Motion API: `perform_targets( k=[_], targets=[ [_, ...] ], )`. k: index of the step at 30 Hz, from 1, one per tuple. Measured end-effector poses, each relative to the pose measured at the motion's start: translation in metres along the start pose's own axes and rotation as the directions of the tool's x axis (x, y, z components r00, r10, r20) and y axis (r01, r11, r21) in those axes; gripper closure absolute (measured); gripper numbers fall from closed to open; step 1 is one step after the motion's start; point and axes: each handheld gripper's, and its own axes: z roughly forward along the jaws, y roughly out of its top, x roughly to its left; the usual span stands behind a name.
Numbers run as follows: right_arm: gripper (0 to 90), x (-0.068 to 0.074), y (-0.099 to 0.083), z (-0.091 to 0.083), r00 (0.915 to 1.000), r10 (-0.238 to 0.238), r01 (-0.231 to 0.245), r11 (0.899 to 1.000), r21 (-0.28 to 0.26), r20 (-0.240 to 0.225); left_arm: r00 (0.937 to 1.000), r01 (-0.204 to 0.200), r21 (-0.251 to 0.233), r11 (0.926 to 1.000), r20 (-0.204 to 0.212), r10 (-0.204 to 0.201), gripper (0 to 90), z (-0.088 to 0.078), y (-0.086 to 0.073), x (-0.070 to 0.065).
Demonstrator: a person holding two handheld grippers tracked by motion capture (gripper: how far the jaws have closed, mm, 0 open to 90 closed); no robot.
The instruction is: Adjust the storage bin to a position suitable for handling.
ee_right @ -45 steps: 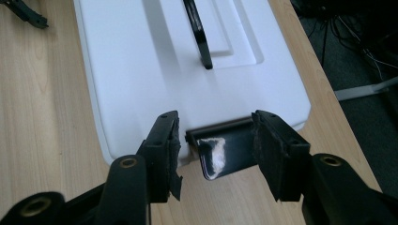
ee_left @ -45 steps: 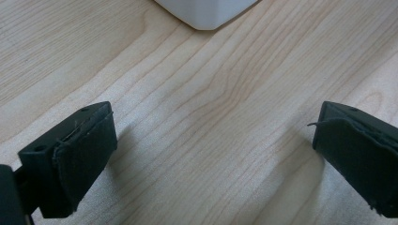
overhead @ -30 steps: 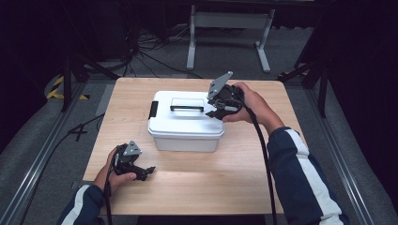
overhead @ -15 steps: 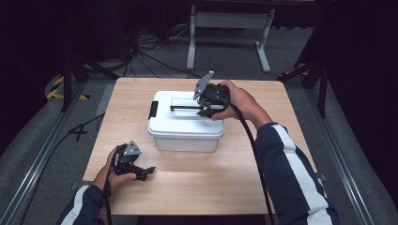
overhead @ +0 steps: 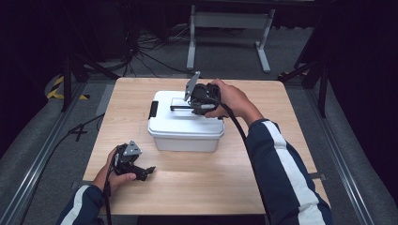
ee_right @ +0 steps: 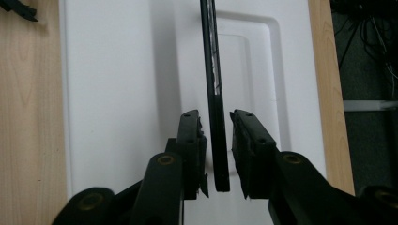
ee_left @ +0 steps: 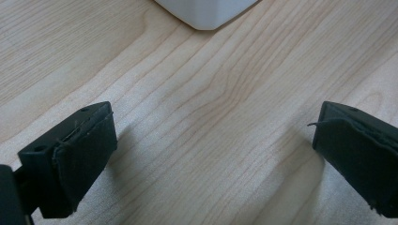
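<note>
While the pale wooden table (overhead: pixel 281 117) carries everything in the high view, the largest thing on it is a white lidded plastic storage box (overhead: pixel 185 123), standing a little behind the middle of the tabletop with a black latch (overhead: pixel 153 109) on its left end. A thin black carry handle (ee_right: pixel 214 93) is raised upright from the recessed panel in the white lid, and in the right gripper view it runs straight up the picture as a narrow dark bar seen edge-on. The right gripper (ee_right: pixel 217 136), held over the lid in the person's right hand (overhead: pixel 234 101), has its two jaws either side of that handle; they have just been closing, and a thin strip of white lid is visible between each pad and the bar, so they are not yet pressing on it. The left gripper (ee_left: pixel 211 145) rests near the front left corner of the table, well apart from the box, in the person's left hand (overhead: pixel 115 176). Its jaws stand wide apart over bare wood with nothing between them, and one rounded corner of the box shows at the top of the left gripper view.
</note>
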Motion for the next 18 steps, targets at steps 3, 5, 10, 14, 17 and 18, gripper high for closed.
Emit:
perform_targets(
  k=[3,5,10,14,17,18],
  targets=[
    [77.1,0.0004,0.0036,0.0014,1.0,-0.004,0.004,1.0,-0.004,0.008,1.0,0.0,0.001,1.0,0.0,0.0,0.6,0.0,0.0,0.0],
    [81.5,0.001,0.0055,0.0031,1.0,-0.002,0.002,1.0,0.003,0.009,1.0,0.0,0.001,1.0,0.0,0.0,0.6,0.0,0.0,0.0],
    [83.5,0.0013,0.0069,0.0045,0.9998,-0.013,0.013,1.0,0.005,0.016,1.0,0.0,0.0,1.0,0.0,0.0,0.5,0.0,0.0,0.0],
    [84.2,0.0011,0.008,0.0038,0.9989,-0.035,0.035,0.999,0.013,0.032,1.0,-0.001,0.001,1.0,0.0,0.001,0.6,0.0,0.0,0.0001],
    [84.2,0.0013,0.0079,0.0039,0.9986,-0.035,0.035,0.999,0.006,0.039,1.0,0.001,0.001,1.0,0.0,-0.001,0.5,0.0,0.0,0.0],
    [84.2,0.0011,0.0077,0.0037,0.9986,-0.036,0.036,0.999,0.005,0.039,1.0,-0.001,0.001,1.0,0.0,0.001,0.6,0.0,0.0,0.0001]
  ],
)
